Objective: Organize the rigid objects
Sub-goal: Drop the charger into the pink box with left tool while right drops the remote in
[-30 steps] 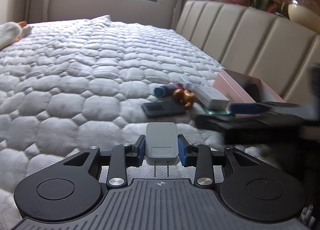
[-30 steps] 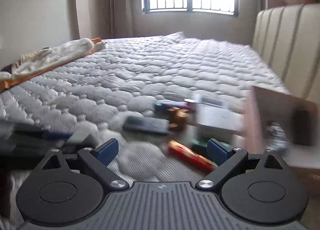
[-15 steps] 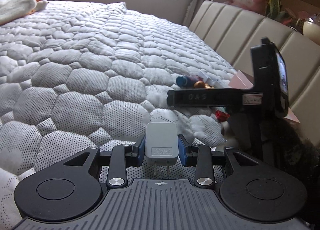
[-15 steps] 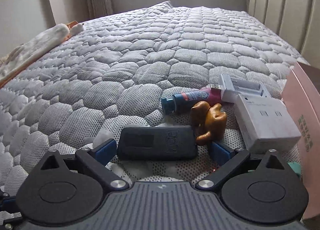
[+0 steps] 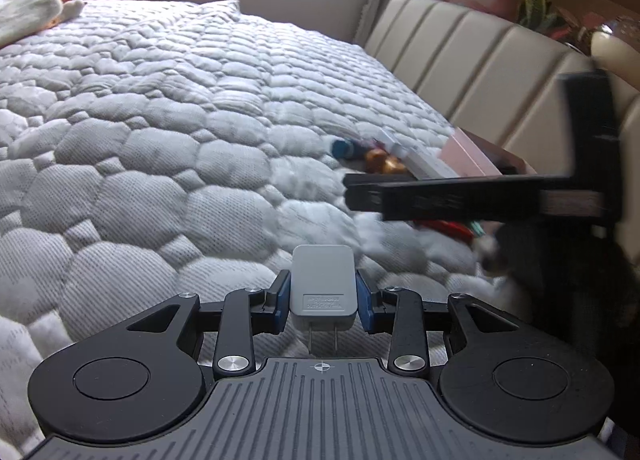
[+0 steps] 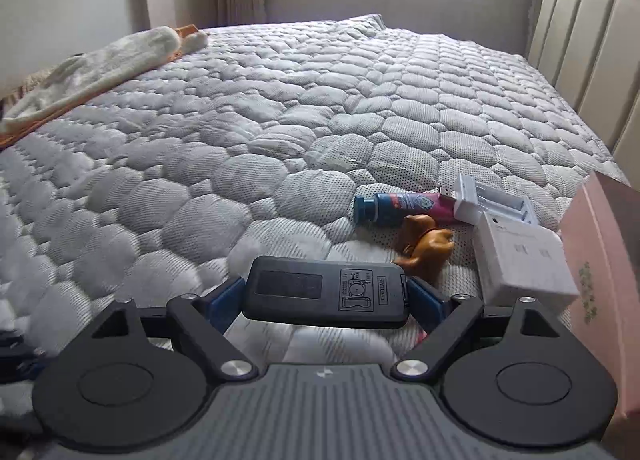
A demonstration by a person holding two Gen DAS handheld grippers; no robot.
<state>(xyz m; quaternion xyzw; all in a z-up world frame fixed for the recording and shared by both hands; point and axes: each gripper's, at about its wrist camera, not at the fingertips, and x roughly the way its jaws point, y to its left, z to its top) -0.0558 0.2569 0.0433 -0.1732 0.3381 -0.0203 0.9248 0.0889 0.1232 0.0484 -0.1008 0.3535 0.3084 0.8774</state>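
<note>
**A:** What have you got closest in?

**B:** At bottom centre of the left view, my left gripper is clenched on a grey charger, prongs toward the camera. In the right view, bottom centre, my right gripper is closing around a black remote lying crosswise on the bed. The blue fingers sit at its two ends, and I can't tell yet whether they're pressing.

**A:** How do you finish that grab well?

**B:** I'd keep the wrist level so both ends are caught squarely, and close fully before lifting. The quilt is soft, so the remote may tip if only one end gets caught.

**A:** And beyond it?

**B:** Just past it, right of centre, are a brown figurine, a blue-capped tube and a white box. The pink box on the right edge is probably the destination. I'd swing clear of the figurine.
</note>
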